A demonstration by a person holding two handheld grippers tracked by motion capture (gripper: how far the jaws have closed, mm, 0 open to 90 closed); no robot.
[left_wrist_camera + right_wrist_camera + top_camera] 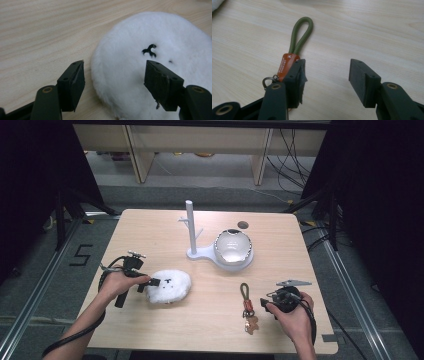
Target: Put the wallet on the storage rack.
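Both tongs are seen released. Left tongs (113, 82) are spread across the near edge of a white fluffy pad (155, 65), one jaw over the bare wood, the other over the fur, with no pressing visible. In the high view the pad (169, 286) is found at lower left of centre on the counter (150, 230). Right tongs (327, 80) are held wide, nothing between them; a keychain with an olive cord loop (299, 37) is seen just beside the left-hand jaw, lying flat at lower right of centre (247, 307). A white stand (191, 230) and a bowl (233, 247) are placed above, mid-frame.
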